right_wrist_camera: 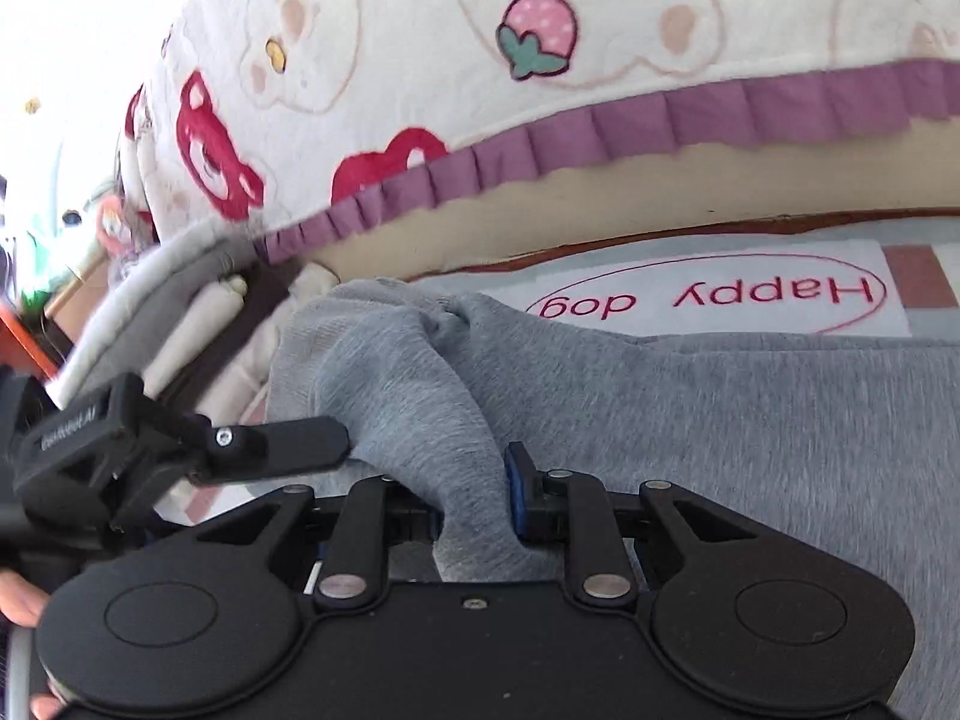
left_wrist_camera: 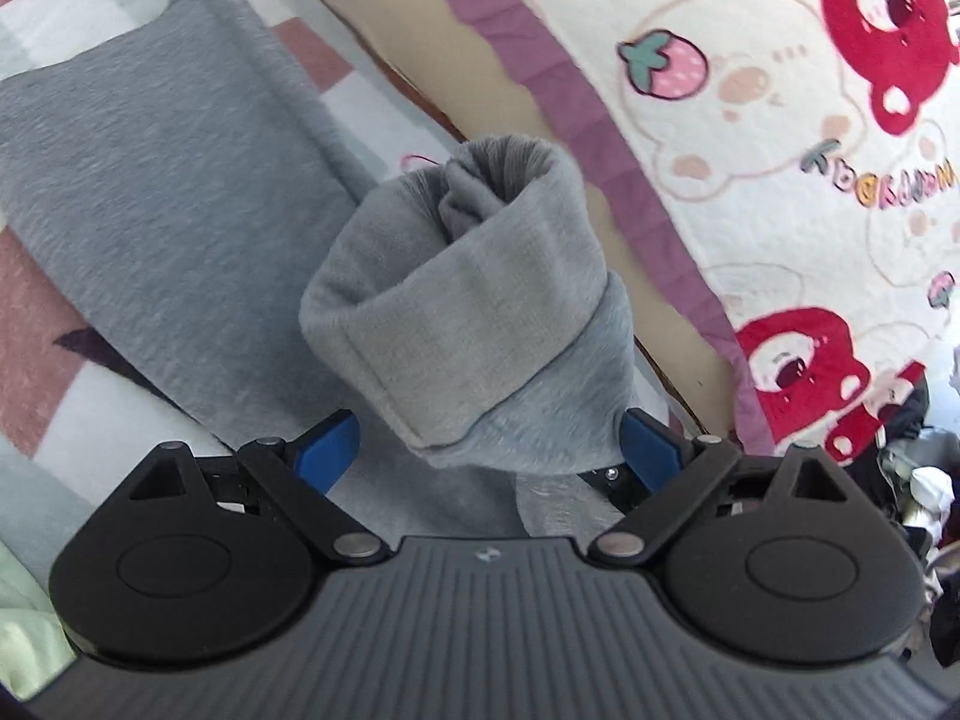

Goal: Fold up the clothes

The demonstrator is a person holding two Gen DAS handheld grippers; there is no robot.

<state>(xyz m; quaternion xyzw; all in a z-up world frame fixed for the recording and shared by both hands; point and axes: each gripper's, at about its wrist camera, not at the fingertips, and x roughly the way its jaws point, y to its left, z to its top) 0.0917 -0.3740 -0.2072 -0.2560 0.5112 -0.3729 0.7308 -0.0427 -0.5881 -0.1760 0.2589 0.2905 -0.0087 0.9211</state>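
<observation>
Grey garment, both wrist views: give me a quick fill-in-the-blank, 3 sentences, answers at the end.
1. Both grippers are shut on a garment whose colour is ____.
2. The red lettering on the mat beside the garment reads "Happy ____".
3. The frilled trim along the edge of the bear-print blanket is ____ in colour.

Missing words: grey; dog; purple

Left tongs [left_wrist_camera: 489, 450]: blue pads set wide apart, grey fabric bunched between them. Right tongs [right_wrist_camera: 477, 504]: pads drawn close, clamping a fabric fold. A hand [right_wrist_camera: 21, 603] shows at lower left.
</observation>
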